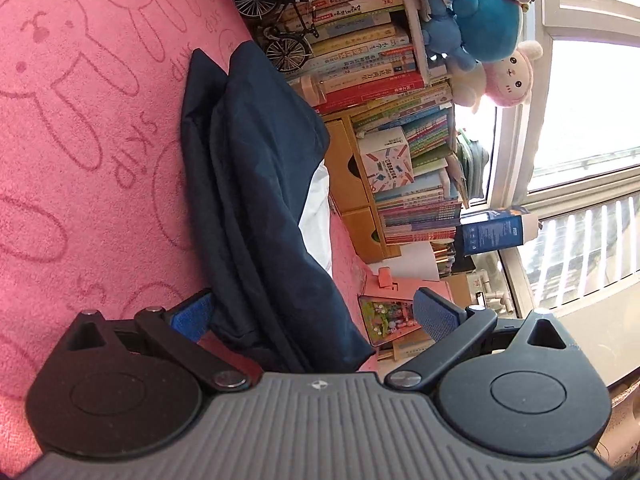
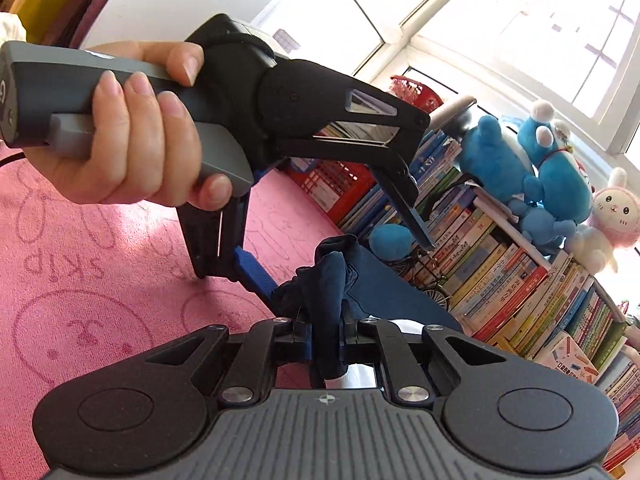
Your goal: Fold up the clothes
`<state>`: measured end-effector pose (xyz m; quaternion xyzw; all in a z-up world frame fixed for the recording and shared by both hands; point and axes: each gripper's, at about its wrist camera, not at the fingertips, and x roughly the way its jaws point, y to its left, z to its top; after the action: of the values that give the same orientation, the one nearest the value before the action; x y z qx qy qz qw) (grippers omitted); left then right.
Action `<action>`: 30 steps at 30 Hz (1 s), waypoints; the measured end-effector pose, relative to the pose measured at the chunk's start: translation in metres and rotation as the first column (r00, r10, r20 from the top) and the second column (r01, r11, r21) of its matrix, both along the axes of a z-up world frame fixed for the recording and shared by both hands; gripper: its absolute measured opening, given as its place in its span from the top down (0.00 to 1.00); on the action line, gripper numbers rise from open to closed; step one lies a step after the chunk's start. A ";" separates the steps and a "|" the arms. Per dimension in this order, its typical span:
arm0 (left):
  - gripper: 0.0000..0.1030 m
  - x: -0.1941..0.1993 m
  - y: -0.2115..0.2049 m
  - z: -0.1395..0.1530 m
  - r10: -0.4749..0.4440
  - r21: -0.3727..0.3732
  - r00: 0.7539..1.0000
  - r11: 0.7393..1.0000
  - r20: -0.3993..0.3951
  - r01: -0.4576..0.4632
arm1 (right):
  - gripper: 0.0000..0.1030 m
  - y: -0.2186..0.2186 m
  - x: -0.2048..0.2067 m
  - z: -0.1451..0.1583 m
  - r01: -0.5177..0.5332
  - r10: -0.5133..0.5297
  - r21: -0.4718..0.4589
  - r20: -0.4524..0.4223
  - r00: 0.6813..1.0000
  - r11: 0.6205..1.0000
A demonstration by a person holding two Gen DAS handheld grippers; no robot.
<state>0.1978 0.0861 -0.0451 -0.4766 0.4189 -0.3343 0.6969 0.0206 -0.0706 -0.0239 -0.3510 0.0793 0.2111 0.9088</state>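
Observation:
A dark navy garment (image 1: pixel 256 200) lies in long folds on the pink rabbit-print cover (image 1: pixel 80 140). My left gripper (image 1: pixel 312 316) is open, its blue pads (image 1: pixel 192 312) on either side of the garment's near end. In the right wrist view the left gripper (image 2: pixel 344 256) shows from the side, held in a hand, jaws wide apart over the cloth. My right gripper (image 2: pixel 326 340) is shut on a bunched fold of the navy garment (image 2: pixel 332 276), which stands up between its fingers. A white piece (image 1: pixel 318 208) shows under the navy cloth.
A stacked wall of books (image 1: pixel 384 92) stands just beyond the garment, with a model bicycle (image 1: pixel 280 28), blue plush toys (image 2: pixel 532 172) and a pink rabbit plush (image 2: pixel 612 212). A red basket (image 2: pixel 332 184) sits at the back. A bright window (image 1: pixel 592 120) is to the right.

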 end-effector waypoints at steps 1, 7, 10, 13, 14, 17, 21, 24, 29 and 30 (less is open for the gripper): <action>0.16 0.004 -0.003 -0.001 -0.003 0.014 1.000 1.000 -0.009 0.003 | 0.88 0.000 -0.006 -0.001 -0.001 0.001 0.000 0.002 1.000 1.000; 0.62 0.007 -0.005 0.005 -0.030 0.061 0.999 0.998 -0.022 0.031 | 0.40 0.010 -0.014 -0.020 0.002 0.003 -0.120 0.041 0.999 0.993; 0.64 0.009 0.000 0.009 -0.038 0.039 0.999 0.999 -0.022 0.039 | 0.28 0.021 -0.006 -0.029 0.020 -0.008 -0.173 0.075 0.997 0.985; 0.65 0.011 -0.002 0.010 -0.041 0.078 0.999 0.996 -0.008 0.042 | 0.81 0.025 0.013 -0.031 0.079 -0.061 -0.183 0.100 0.993 0.980; 0.63 0.012 -0.001 0.008 -0.037 0.073 0.999 0.997 -0.016 0.038 | 0.85 0.022 0.016 -0.028 0.080 -0.066 -0.164 0.090 0.994 0.983; 0.27 0.020 0.001 -0.004 -0.016 0.029 0.998 0.999 -0.061 0.018 | 0.90 0.015 0.014 -0.021 0.070 -0.059 -0.125 0.093 0.994 0.990; 0.25 0.034 -0.004 -0.012 0.038 0.003 0.996 0.999 -0.084 -0.038 | 0.90 0.009 0.007 -0.015 0.034 -0.028 -0.087 0.068 0.997 0.996; 0.60 0.041 -0.015 -0.010 0.046 0.055 0.996 0.998 -0.075 -0.042 | 0.86 -0.001 0.003 -0.009 -0.023 0.022 -0.042 -0.033 0.999 0.999; 0.75 0.037 -0.009 -0.013 0.020 0.132 0.999 0.991 -0.036 -0.016 | 0.46 -0.077 0.011 0.029 -0.061 0.145 0.233 -0.361 0.921 0.970; 0.76 0.037 -0.006 -0.015 0.013 0.127 0.999 0.992 -0.036 -0.008 | 0.36 -0.102 0.019 0.035 -0.043 0.173 0.304 -0.415 0.893 0.952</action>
<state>0.2347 0.0805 -0.0605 -0.4396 0.4496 -0.2945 0.7197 0.0391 -0.1729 0.0108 -0.1631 0.2297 0.3446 0.8955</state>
